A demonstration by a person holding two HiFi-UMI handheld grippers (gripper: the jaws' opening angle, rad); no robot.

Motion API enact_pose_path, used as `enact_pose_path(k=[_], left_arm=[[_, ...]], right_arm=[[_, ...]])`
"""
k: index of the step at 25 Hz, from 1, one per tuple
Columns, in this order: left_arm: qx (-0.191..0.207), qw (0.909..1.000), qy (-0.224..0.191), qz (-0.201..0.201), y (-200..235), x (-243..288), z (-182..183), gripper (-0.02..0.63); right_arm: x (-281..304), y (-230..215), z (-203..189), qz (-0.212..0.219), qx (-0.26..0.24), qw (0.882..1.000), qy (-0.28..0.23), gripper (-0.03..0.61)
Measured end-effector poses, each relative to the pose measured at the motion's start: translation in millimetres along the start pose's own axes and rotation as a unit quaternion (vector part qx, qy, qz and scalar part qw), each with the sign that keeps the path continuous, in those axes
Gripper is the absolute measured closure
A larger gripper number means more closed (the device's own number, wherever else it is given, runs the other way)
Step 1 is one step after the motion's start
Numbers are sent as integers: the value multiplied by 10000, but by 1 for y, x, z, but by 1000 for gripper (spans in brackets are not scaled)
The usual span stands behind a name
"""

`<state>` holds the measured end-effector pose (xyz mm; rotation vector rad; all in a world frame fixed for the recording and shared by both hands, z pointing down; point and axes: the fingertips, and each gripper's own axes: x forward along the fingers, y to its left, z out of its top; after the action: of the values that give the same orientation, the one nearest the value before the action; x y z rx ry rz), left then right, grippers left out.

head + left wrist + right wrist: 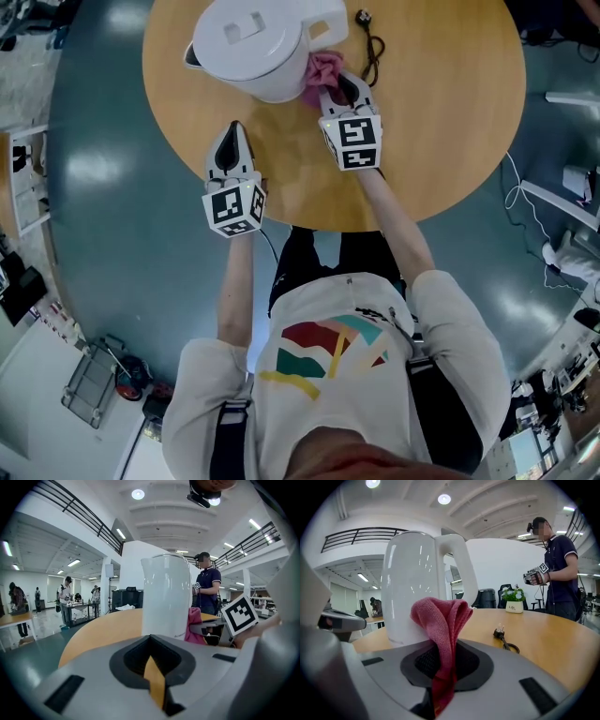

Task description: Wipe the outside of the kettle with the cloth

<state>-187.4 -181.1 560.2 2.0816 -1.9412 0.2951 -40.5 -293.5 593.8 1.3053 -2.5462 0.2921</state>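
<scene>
Head view: white plastic electric kettle (248, 47) stands on far part of the round wooden table (441, 122), lid on, handle twd the right. Right gripper (339, 89) is clamped on the pink knitted cloth (322, 70). The cloth's bunched end looks pressed to the kettle's side by the handle, though contact isn't certain. Right gripper view agrees: cloth pinched betw. the jaws, folded lump sticking out front, kettle wall right behind it. Left gripper (232, 141) has jaws closed on nothing. It's near the table's front edge, apart from the kettle and pointed at it.

Risks, my guess:
- Kettle isn't braced, so a sideways push w/ the cloth could slide or tip it, esp. if empty.
- Only a small wad sticks out, so hard jaw tips may scrape the plastic.
- Black power plug and cord (370, 42) lie loose just right of the handle, so a wide sweep there could snag them.
- Grip is on a narrow fold, so drag may pull the cloth out.
</scene>
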Motion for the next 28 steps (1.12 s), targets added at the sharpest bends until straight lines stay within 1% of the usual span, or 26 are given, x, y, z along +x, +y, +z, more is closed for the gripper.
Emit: enact_pose_path(k=[2, 5, 8, 11, 14, 16, 18, 20, 22, 25, 28], left_arm=[[0, 9999, -76, 85, 0, 2, 8, 571], [-34, 9995, -211, 229, 1, 5, 22, 569], [-120, 9986, -404, 327, -4, -2, 45, 569], [-148, 9966, -728, 344, -16, -18, 84, 571], [-163, 9934, -1075, 378, -25, -31, 134, 569], [-122, 9901, -1331, 434, -29, -37, 169, 569], [66, 9876, -1487, 499, -34, -39, 200, 569], [331, 9864, -1547, 457, -44, -34, 225, 569], [406, 9859, -1604, 254, -55, -29, 242, 570], [159, 9875, -1565, -41, -61, -25, 249, 570], [49, 9885, -1485, -270, -71, -19, 248, 569]], right_arm=[[2, -3, 0, 71, 25, 10000, 47, 531], [1, -5, 4, 182, -76, 9998, 88, 531], [-17, -7, 15, 254, -168, 9995, 52, 531], [-44, -13, 41, 390, -314, 9986, -149, 531], [-66, -26, 73, 516, -739, 9955, -308, 531], [-76, -39, 98, 435, -1124, 9918, -426, 531], [-84, -50, 126, 273, -1457, 9872, -582, 531], [-91, -56, 155, 76, -1894, 9792, -728, 531], [-94, -55, 186, -151, -2490, 9649, -817, 531], [-88, -39, 219, -370, -3267, 9412, -772, 531], [-78, -31, 234, -514, -3907, 9172, -586, 531]])
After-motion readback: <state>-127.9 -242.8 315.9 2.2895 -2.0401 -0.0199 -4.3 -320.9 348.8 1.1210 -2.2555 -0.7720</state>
